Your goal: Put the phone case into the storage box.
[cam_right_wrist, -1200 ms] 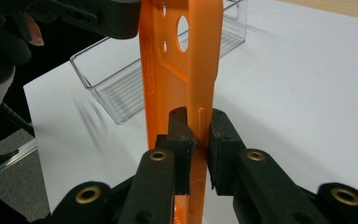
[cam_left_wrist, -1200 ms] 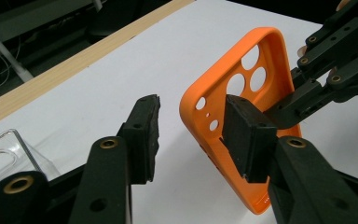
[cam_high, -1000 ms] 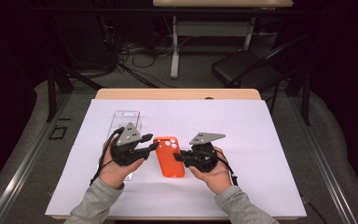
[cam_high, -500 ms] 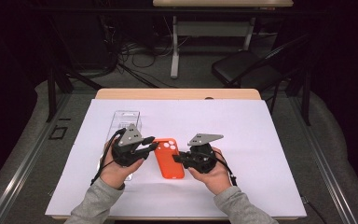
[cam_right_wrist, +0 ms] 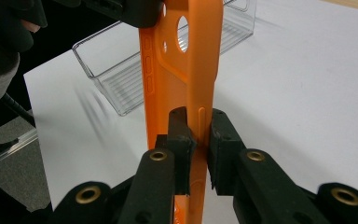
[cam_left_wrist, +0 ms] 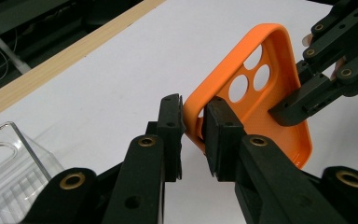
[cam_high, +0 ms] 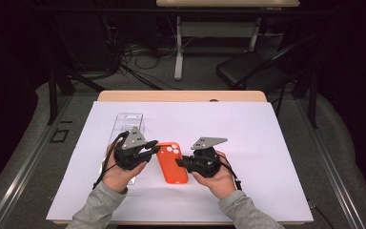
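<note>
Orange phone case (cam_high: 173,162) between left gripper (cam_high: 148,149) and right gripper (cam_high: 183,162), both jaws clamped

The person wears grey sleeves (cam_high: 96,208). The left gripper (cam_high: 148,149) and the right gripper (cam_high: 180,162) are black, angular linkages, each topped by a grey three-cornered plate (cam_high: 134,138) and trailing a thin black cable (cam_high: 103,170). Brass-coloured pivot rings (cam_left_wrist: 72,180) and small dark screws stud the flat-padded jaws.

White-covered table (cam_high: 276,143), clear tray (cam_high: 126,125) on it
</note>
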Demonstrator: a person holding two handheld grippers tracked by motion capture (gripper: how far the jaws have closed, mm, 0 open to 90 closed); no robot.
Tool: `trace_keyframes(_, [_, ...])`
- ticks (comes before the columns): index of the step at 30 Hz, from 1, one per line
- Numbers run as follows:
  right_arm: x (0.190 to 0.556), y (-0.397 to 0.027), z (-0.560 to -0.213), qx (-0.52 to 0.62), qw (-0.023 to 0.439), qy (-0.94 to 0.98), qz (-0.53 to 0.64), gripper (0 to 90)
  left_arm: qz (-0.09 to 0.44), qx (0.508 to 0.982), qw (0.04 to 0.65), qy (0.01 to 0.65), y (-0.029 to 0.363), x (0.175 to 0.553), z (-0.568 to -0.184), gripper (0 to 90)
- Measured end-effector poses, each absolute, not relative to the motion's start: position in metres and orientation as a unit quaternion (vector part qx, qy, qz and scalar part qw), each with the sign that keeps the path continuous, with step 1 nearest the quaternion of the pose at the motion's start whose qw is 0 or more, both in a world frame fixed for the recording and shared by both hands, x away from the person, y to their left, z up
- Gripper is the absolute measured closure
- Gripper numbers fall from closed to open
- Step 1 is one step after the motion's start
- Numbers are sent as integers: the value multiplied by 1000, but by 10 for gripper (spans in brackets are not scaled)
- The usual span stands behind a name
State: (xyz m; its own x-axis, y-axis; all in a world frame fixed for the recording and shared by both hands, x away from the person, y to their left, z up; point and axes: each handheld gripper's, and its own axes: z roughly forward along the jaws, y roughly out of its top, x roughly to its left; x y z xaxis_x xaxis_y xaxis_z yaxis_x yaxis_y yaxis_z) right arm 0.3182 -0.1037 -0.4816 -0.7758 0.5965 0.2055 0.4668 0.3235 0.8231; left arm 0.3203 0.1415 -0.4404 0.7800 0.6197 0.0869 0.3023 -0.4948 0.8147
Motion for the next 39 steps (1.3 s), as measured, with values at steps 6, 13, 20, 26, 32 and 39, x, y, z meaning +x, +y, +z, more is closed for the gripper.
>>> trace_keyframes(6, [318, -103, -482, 328, 66, 811, 480, 809, 191, 846, 417, 271, 142, 320, -440, 791])
trace_keyframes(13, [318, -104, -482, 327, 65, 810, 481, 809, 196, 846, 417, 269, 141, 320, -440, 801])
trace_keyframes(20, [319, -103, -482, 328, 62, 810, 481, 809, 197, 847, 416, 266, 141, 320, -440, 807])
trace_keyframes(26, [319, -103, -483, 327, 61, 810, 483, 808, 197, 848, 414, 265, 142, 319, -439, 810])
trace_keyframes(32, [319, -103, -483, 329, 58, 809, 484, 806, 196, 847, 415, 268, 142, 319, -438, 811])
trace_keyframes(39, [319, -103, -484, 332, 54, 808, 484, 804, 194, 846, 416, 272, 142, 319, -439, 811])
